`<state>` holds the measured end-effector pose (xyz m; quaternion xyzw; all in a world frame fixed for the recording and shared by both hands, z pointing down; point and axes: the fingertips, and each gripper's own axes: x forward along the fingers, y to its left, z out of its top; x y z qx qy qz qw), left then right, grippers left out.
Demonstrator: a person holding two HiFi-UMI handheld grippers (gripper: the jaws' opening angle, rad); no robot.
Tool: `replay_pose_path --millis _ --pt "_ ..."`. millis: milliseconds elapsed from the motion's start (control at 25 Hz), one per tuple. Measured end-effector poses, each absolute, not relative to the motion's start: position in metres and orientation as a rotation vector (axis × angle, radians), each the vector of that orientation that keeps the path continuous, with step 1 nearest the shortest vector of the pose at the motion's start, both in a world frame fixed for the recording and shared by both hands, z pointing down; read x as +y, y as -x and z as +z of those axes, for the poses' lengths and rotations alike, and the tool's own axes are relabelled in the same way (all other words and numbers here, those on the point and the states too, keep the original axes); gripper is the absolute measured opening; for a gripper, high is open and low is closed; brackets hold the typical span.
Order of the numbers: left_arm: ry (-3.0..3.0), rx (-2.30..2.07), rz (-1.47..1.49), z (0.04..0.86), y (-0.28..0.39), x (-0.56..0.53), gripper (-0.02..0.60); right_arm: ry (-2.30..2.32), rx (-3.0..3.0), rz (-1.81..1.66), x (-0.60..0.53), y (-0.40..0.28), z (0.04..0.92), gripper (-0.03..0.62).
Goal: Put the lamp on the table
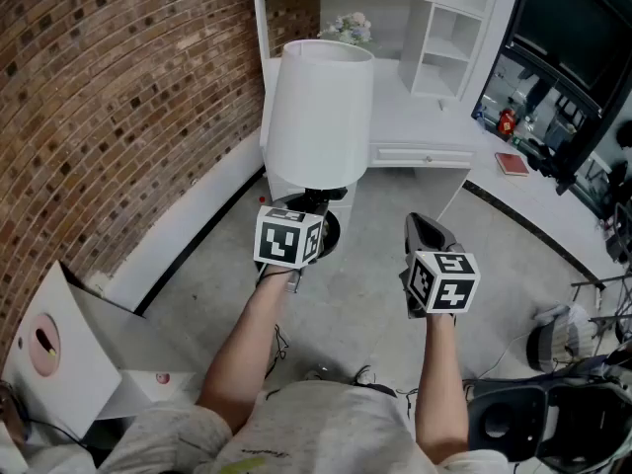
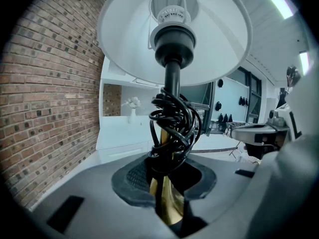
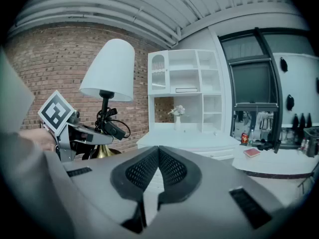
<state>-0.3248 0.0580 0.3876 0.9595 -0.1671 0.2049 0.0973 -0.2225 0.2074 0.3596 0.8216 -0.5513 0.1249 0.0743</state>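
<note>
Slip at the claw: the left gripper is clamped partway closed on the lamp, gripping its slim brass stem at the bottom centre of the left gripper view; the metal looks smooth and most of the weight sits above the pads, so the lamp may swivel or slide if the wrist tips.
Cord: the black cord is bundled round the stem just above the jaws; a loop could work loose and snag at set-down.
Shade: the white shade fills the upper centre of the head view and covers the left part of the table; it could, I judge, knock the shelf unit or the vase of flowers behind it.
Landing: the table lies beyond the lamp and apart from it; the lamp hangs in the air over the floor, so an early release would drop it.
Left arm: the forearm reaches forward from the lower centre; the gripper angles slightly down; the lamp is near upright.
Right arm: the right gripper sits right of centre, beside the left one and apart from the lamp; its jaws are closed together on nothing; the forearm is extended, pointing a little downward toward the table.
</note>
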Motion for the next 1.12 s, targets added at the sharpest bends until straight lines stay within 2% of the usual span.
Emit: replay_pose_path --millis 800,1120 --pt "-2.853 -0.478 0.601 0.392 0.301 0.052 0.095 -2.501 -1.674 0.44 0.195 0.205 0.369 0.005" --pt "-2.837 -0.519 0.594 0.395 0.265 0.04 0.095 -2.449 -1.733 0.421 0.176 0.168 0.373 0.005"
